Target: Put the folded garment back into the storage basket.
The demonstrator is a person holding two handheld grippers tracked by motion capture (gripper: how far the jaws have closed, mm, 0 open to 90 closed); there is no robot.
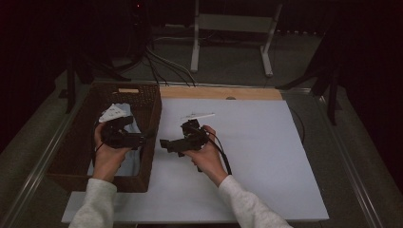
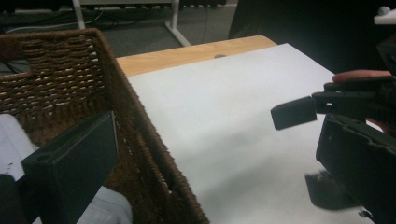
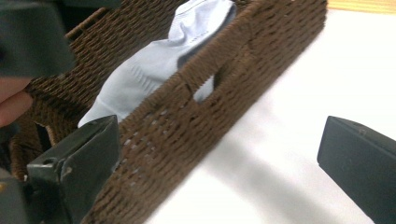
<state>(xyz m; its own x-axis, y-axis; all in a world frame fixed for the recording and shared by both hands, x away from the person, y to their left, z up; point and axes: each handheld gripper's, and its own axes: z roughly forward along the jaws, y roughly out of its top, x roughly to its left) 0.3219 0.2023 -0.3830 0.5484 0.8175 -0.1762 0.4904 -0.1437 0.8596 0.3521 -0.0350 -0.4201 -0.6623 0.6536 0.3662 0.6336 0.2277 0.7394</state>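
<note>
Item: wicker basket (image 1: 147, 111), holding pale cloth (image 1: 114, 112). Left claw (image 1: 135, 140) released above it; right claw (image 1: 167, 144) released, empty, alongside over the worktop (image 1: 256, 142).

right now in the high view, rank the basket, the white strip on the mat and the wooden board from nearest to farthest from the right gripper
1. White strip, on the mat just beyond the right gripper.
2. Basket, to its left; nearly as close, so this order is tentative.
3. Wooden board, along the mat's far edge.

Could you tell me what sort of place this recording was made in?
Probably a lab or recording workspace: a white-topped table on a bare floor, cables trailing behind it, and a metal stand against dark surroundings.
</note>
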